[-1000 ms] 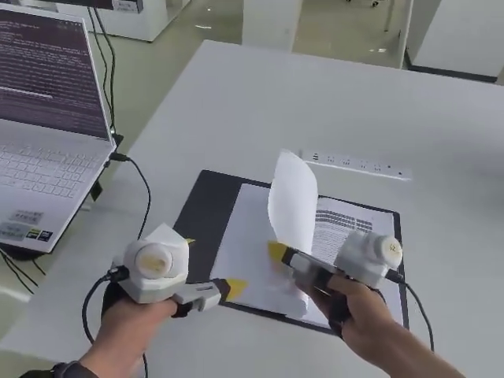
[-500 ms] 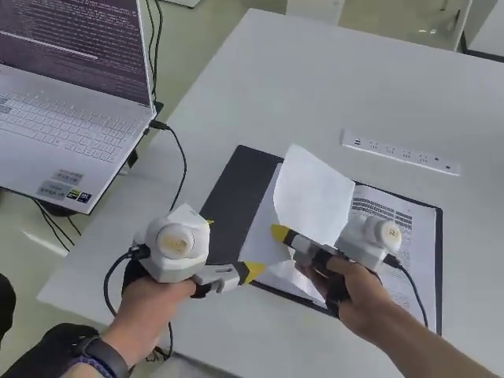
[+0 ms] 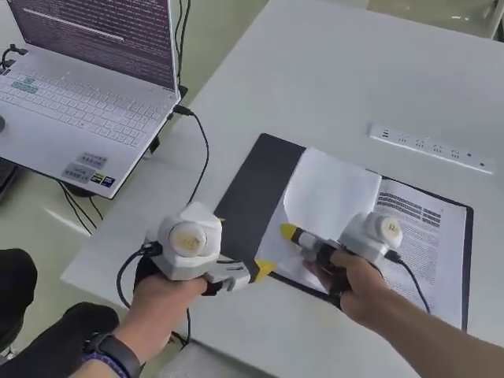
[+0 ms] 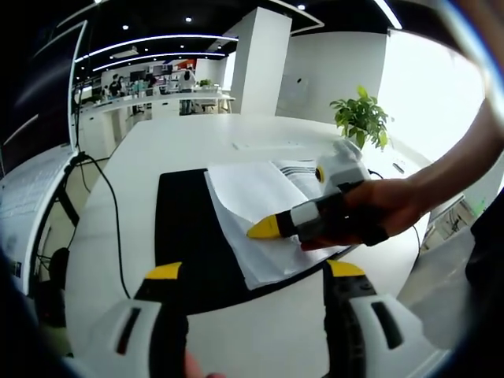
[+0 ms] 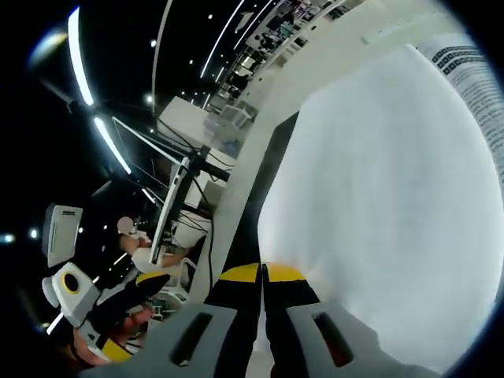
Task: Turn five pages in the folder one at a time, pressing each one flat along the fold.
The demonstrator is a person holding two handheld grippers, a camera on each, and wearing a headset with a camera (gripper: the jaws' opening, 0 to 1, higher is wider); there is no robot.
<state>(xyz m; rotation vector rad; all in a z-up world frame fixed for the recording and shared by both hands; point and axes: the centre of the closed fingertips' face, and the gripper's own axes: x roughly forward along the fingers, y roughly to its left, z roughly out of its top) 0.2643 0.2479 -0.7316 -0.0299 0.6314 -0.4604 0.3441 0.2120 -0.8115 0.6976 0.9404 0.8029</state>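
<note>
A black folder [image 3: 250, 189] lies open on the white table, with printed pages [image 3: 429, 236] on its right half. My right gripper [image 3: 288, 232] is shut on the lower edge of one white page [image 3: 335, 193], which arches low over the left half. In the right gripper view the jaws [image 5: 261, 272] are pinched together on the page [image 5: 378, 181]. My left gripper [image 3: 264, 270] hovers open at the folder's front edge, just left of the right one. The left gripper view has its jaws [image 4: 253, 270] wide apart, nothing between them, the right gripper [image 4: 264, 227] and page [image 4: 252, 193] just beyond.
An open laptop [image 3: 79, 102] sits on a lower desk at the left, and its black cable [image 3: 201, 150] runs along the table edge near the folder. A white power strip [image 3: 433, 147] lies behind the folder. A potted plant [image 4: 362, 118] stands beyond the table.
The right gripper has swung the held page from upright over to the left and down, so it now lies low over the left half. The head camera has shifted right.
</note>
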